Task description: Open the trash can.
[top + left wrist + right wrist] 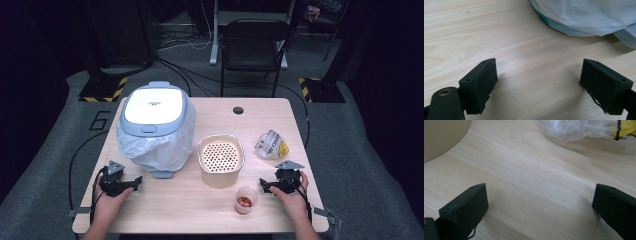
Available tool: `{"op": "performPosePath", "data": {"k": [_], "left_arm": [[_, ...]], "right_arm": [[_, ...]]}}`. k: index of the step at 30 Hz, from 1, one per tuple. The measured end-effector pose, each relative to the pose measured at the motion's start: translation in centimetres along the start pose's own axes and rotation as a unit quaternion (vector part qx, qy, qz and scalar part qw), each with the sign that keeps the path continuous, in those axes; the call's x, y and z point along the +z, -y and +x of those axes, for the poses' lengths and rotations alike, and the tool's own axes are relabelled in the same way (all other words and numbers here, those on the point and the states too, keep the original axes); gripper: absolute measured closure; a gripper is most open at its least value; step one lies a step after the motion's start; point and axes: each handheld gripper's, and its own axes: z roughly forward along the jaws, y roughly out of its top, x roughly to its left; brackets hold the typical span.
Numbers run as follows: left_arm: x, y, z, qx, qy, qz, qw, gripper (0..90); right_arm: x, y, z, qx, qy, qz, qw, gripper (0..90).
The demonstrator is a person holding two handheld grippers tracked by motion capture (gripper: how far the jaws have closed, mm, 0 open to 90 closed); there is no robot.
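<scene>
Worktop [200, 205] is seen carrying, largest first: a lidded bin [154, 107] with a plastic liner bag [150, 147] at back left, a beige pot [220, 159] with a perforated insert at centre, a crumpled clear bag [270, 145] with a yellow item inside at right, and a small cup [245, 198] with red content at front centre-right.

Left tool [121, 186] is rested on the worktop at front left, jaws spread wide, nothing held; the liner bag [584, 15] is seen just ahead of it in the left gripper view.

Right tool [267, 187] is rested at front right, jaws also wide and empty; pot wall [441, 137] and crumpled bag [574, 127] are seen ahead.

Key relation: the cup is placed just beside the right tool, on its inner side and slightly nearer the person, upright. Right hand is judged far nearer; a short inward move is likely required.
</scene>
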Motion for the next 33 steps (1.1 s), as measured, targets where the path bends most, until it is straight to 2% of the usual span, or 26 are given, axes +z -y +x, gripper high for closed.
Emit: {"op": "performPosePath", "data": {"k": [1,6,15,16,23,25,26,29,30,32,33], "left_arm": [[0.0,0.0,0.0,0.0,0.0,0.0,1.0,14.2],[0.1,0.0,0.1,0.0,0.001,-0.001,1.0,14.6],[0.0,0.0,0.0,-0.005,0.001,-0.001,1.0,16.0],[-0.1,-0.1,0.1,-0.005,0.004,0.005,1.0,16.0],[-0.1,0.0,0.0,-0.005,-0.001,0.0,1.0,17.1],[-0.2,0.1,0.1,-0.005,-0.001,-0.005,1.0,22.9],[-0.4,0.2,0.2,-0.003,0.004,-0.017,0.9998,31.2],[-0.5,0.2,0.3,-0.003,0.007,-0.016,0.9998,43.4],[-1.0,0.0,0.3,0.009,0.013,-0.002,0.9999,52.9],[-1.2,-0.1,0.0,0.028,0.009,0.0,0.9996,60.8],[-1.2,-0.1,0.0,0.028,0.009,0.0,0.9996,66.2]], "right_arm": [[-0.1,0.1,-0.2,-0.012,-0.003,0.001,0.9999,0.1],[-0.2,0.2,-0.3,-0.015,-0.008,-0.001,0.9999,0.4],[-0.2,0.2,-0.3,-0.012,-0.008,0.001,0.9999,0.5],[-0.2,0.2,-0.3,-0.012,-0.008,0.001,0.9999,0.4],[-0.3,0.2,-0.3,-0.012,-0.007,0.003,0.9999,0.0],[-0.2,0.2,-0.2,-0.014,-0.007,0.002,0.9999,0.0],[-0.2,0.2,-0.3,-0.014,-0.007,0.002,0.9999,0.0],[-0.2,0.2,-0.3,-0.014,-0.007,0.002,0.9999,0.0],[-0.2,0.2,-0.2,-0.014,-0.007,0.002,0.9999,0.0],[-0.2,0.2,-0.2,-0.014,-0.007,0.002,0.9999,0.0],[-0.2,0.2,-0.2,-0.014,-0.007,0.003,0.9999,0.0]]}}
